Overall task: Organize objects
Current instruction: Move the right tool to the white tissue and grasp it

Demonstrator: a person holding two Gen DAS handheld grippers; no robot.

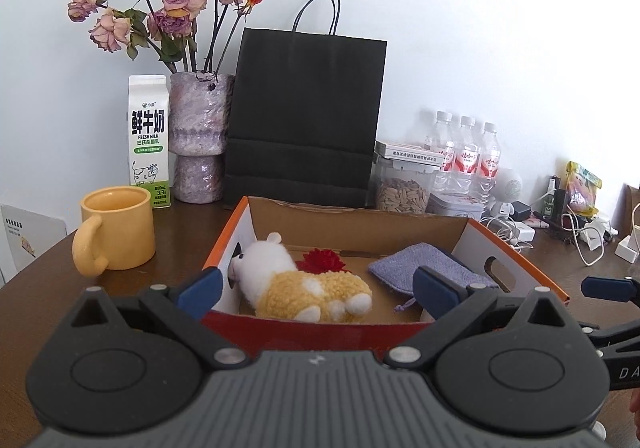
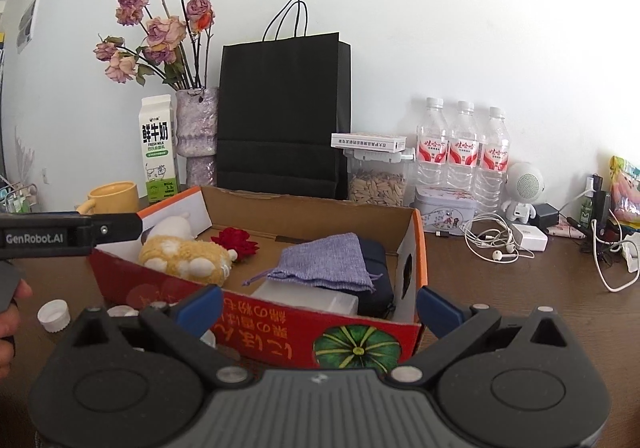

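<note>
Both the left gripper [image 1: 316,290] and right gripper [image 2: 318,306] hang wide open, empty, over the cardboard box [image 2: 280,322] with the plush toy [image 1: 308,288] inside.

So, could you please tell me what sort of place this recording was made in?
Probably a home, at a cluttered brown table against a white wall. It holds a vase of dried roses, a milk carton and mug, plus chargers and earphones at the right.

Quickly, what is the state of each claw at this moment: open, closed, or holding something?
Left claw: open, holding nothing.
Right claw: open, holding nothing.
</note>
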